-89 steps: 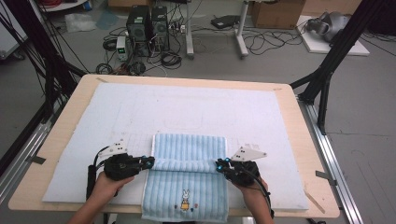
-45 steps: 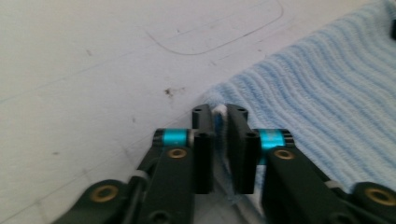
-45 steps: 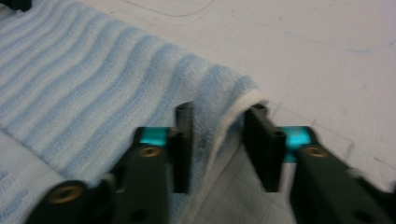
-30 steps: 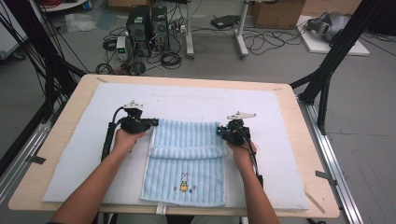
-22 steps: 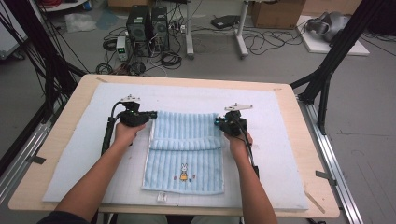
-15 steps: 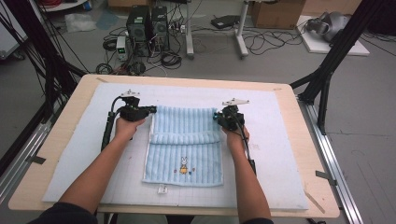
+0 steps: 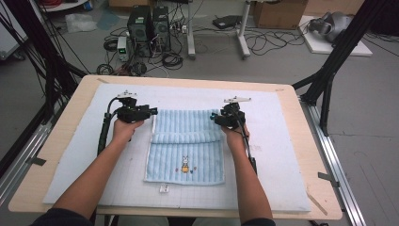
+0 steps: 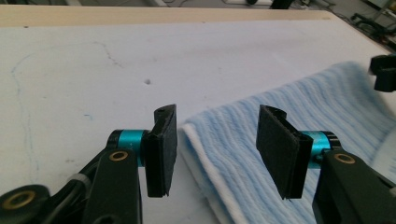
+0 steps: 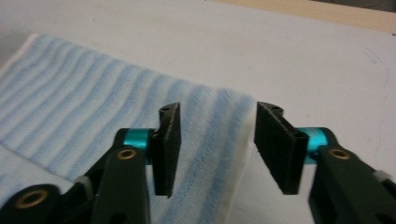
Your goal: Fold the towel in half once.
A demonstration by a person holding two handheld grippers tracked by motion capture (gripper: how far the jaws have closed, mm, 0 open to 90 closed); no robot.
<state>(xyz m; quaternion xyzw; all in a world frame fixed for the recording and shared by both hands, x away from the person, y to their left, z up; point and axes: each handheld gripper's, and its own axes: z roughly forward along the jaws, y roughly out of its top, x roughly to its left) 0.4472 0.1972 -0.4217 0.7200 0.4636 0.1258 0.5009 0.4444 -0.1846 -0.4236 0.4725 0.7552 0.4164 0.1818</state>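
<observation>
A light blue striped towel (image 7: 188,141) with a small rabbit emblem lies flat on the white mat, a fold ridge running across its middle. My left gripper (image 7: 151,112) sits at the towel's far left corner and my right gripper (image 7: 214,117) at its far right corner. In the left gripper view the gripper (image 8: 217,156) has just been opening; the towel's white-edged corner (image 8: 299,112) lies under the gap, untouched by the pads. The right gripper (image 9: 217,149) has likewise just been opening, and the towel edge (image 9: 93,93) rests on the mat below it.
The white mat (image 7: 282,155) covers most of the wooden table (image 7: 324,188). A small white tag (image 7: 163,188) lies just below the towel's near edge. Black frame posts stand at both sides. Computer towers and cables sit on the floor beyond the far edge.
Both hands carried the towel's edge away from the person toward the far side. Then both sets of jaws opened and let the corners go onto the mat.
</observation>
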